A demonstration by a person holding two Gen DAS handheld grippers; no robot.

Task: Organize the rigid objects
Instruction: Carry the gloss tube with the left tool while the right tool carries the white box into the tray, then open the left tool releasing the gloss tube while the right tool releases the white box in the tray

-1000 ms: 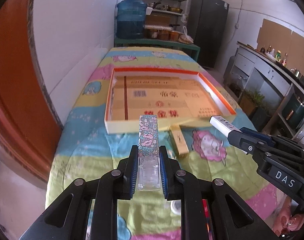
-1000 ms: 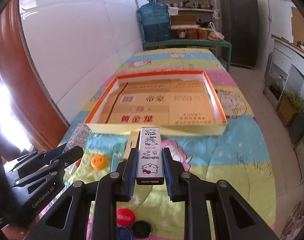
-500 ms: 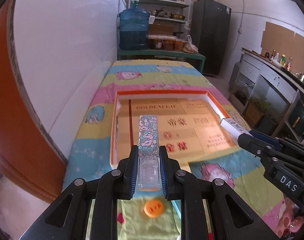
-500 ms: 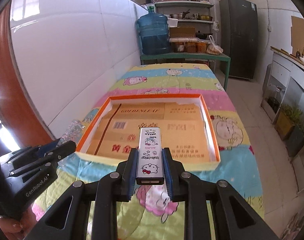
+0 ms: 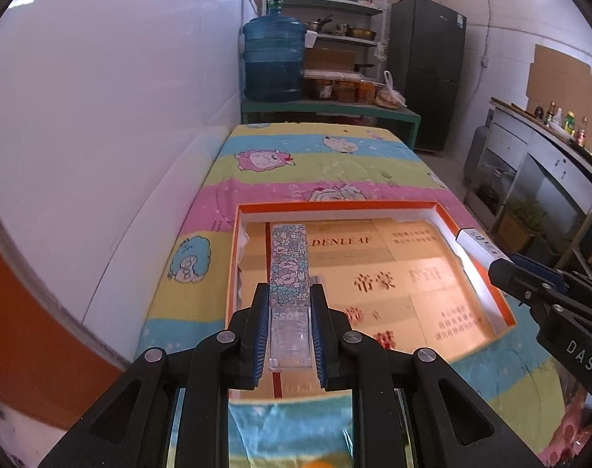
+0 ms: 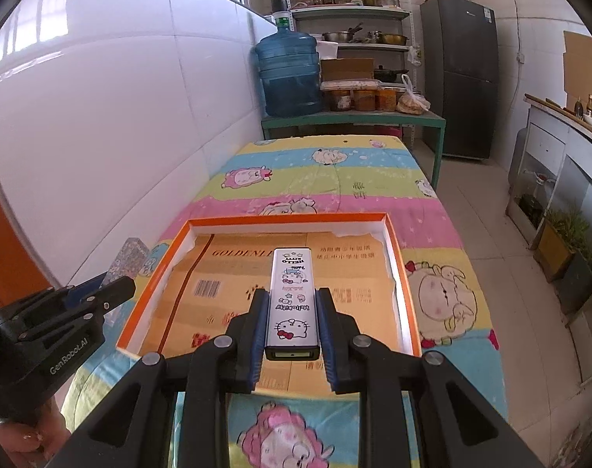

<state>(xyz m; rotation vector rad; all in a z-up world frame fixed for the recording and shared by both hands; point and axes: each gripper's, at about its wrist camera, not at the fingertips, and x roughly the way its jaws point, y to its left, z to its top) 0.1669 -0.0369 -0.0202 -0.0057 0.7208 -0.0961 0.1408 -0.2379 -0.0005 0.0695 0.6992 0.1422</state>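
The left tongs squeeze a long flowery box; the right tongs squeeze a smooth Hello Kitty tin, above the orange-rimmed cardboard tray.

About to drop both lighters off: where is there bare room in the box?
The whole cardboard floor of the orange-rimmed box looks bare, wall to wall. The striped cloth beyond its far rim is also free. It is crowded only at the near rim, where both tongs hang.

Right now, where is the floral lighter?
In the left wrist view the floral lighter is clamped in the left gripper, held above the left part of the orange-rimmed box.
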